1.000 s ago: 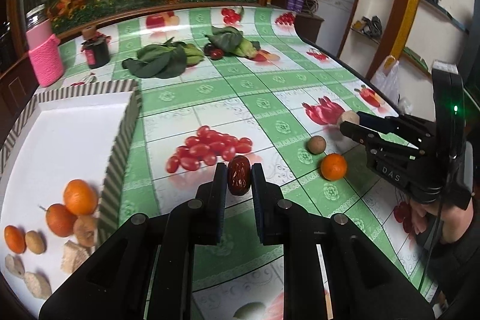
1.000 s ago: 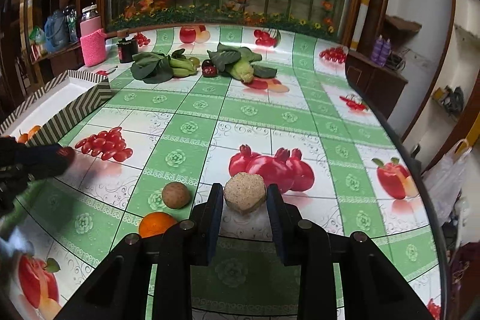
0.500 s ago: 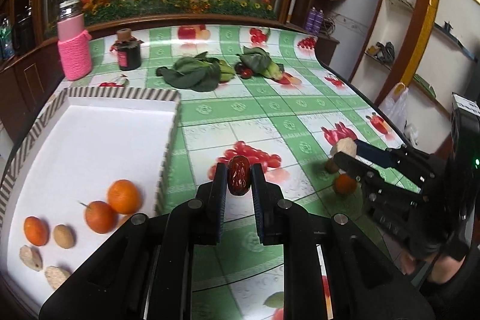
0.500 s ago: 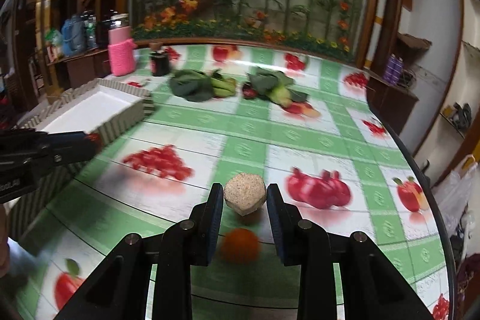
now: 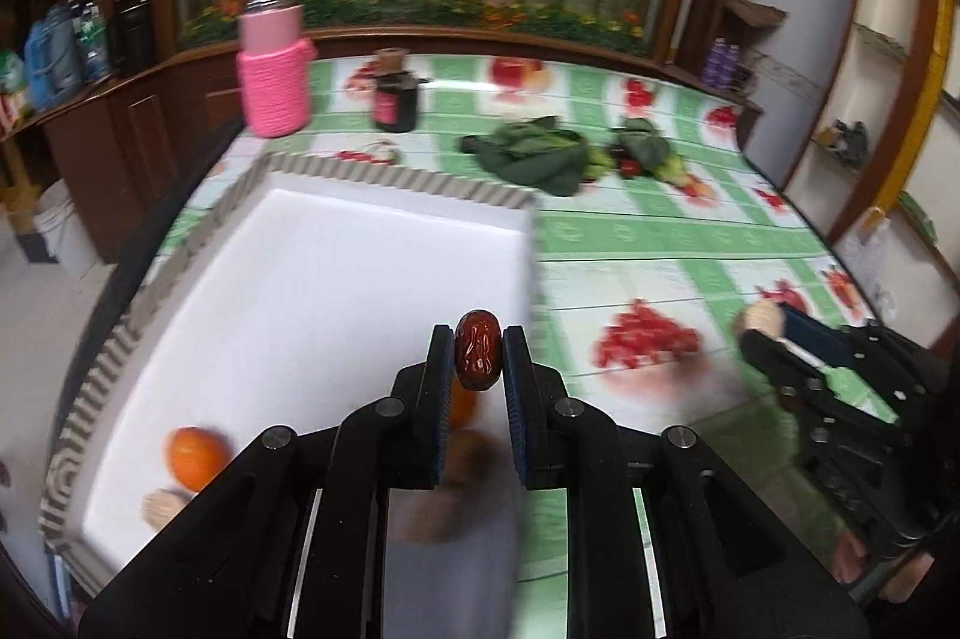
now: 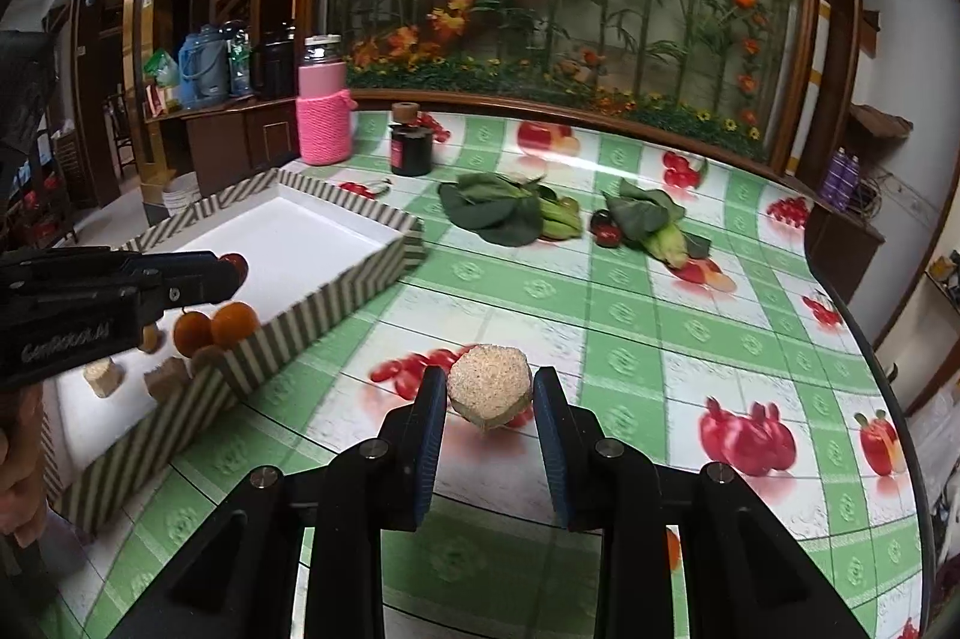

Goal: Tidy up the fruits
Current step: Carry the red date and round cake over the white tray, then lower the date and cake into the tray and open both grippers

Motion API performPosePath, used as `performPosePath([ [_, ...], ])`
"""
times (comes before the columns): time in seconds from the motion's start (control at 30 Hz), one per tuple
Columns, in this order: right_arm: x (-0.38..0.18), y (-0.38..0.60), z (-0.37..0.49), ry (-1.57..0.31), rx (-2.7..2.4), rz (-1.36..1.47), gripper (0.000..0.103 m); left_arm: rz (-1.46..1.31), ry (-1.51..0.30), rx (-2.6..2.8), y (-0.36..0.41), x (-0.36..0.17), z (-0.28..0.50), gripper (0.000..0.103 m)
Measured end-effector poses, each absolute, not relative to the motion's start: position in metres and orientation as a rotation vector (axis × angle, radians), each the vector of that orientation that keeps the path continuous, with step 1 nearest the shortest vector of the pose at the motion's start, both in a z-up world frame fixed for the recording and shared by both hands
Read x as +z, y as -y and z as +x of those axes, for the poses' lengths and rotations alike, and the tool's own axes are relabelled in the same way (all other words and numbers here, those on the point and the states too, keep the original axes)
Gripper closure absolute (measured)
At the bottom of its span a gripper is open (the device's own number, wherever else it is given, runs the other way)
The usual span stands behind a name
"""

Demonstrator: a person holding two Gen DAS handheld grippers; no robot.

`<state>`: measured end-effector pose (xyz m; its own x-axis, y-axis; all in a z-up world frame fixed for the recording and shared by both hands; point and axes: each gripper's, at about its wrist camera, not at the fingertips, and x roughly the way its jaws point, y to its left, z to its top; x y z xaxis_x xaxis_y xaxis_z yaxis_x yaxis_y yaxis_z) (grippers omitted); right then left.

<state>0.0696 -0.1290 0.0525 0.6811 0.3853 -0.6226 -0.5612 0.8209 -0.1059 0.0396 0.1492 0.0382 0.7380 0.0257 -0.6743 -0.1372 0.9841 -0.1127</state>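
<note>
My left gripper (image 5: 477,360) is shut on a dark red date (image 5: 478,359) and holds it in the air over the right part of the white tray (image 5: 336,279). The tray has a striped rim and holds oranges (image 5: 195,450) and pale beige pieces (image 5: 161,507) near its front. My right gripper (image 6: 490,390) is shut on a beige hexagonal piece (image 6: 490,387) above the green checked tablecloth, right of the tray (image 6: 336,291). The left gripper (image 6: 231,273) also shows in the right wrist view, over the tray.
A pink sleeved jar (image 6: 324,114) and a dark jar (image 6: 411,147) stand behind the tray. Leafy greens (image 6: 498,210) and corn (image 6: 666,237) lie at the table's back. An orange (image 6: 672,546) lies under my right gripper. The table edge curves along the right.
My left gripper has carried the date leftward from the tablecloth to above the tray. My right gripper has lifted the beige piece and moved it left toward the tray.
</note>
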Motion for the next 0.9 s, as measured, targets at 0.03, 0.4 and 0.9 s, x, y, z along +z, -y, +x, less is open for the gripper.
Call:
performPosePath([
  [0.03, 0.053, 0.125, 0.069, -0.622, 0.548, -0.301, 0.074, -0.155, -0.744, 0.107, -0.156, 0.036, 0.04, 0.088],
  [0.4, 0.053, 0.07, 0.064, -0.608, 0.676, -0.277, 0.074, -0.164, -0.807, 0.259, -0.208, 0.022, 0.042, 0.088],
  [0.9, 0.039, -0.007, 0.075, -0.63, 0.79, -0.29, 0.074, -0.159, -0.859, 0.289, -0.217, 0.014, 0.044, 0.088],
])
